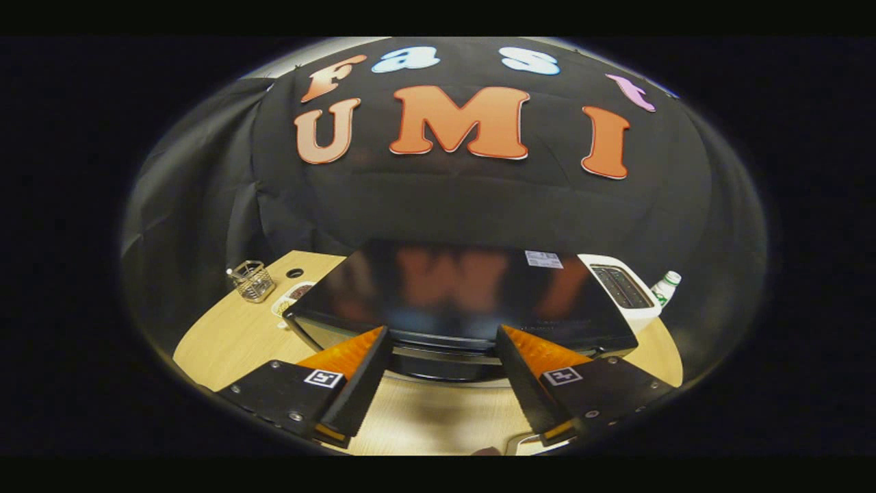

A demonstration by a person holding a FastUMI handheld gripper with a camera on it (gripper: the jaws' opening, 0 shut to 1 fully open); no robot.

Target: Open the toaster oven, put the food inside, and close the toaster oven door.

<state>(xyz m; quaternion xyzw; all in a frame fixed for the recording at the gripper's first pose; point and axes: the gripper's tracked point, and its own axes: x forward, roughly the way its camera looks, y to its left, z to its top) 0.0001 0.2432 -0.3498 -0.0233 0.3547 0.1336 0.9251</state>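
The toaster oven [452, 294], glossy black on top, stands mid-table [226, 335], just ahead of the gripper [443, 335], whose fingers are spread apart, holding nothing; a wire basket [252, 280] sits near the table's left edge; a white toaster [623, 287] and a bottle [665, 286] stand towards the right edge.

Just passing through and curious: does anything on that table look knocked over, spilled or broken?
Nothing stands out. The toaster oven sits square on the wooden table, the hand-held gripper open before it; the wire basket stands upright.
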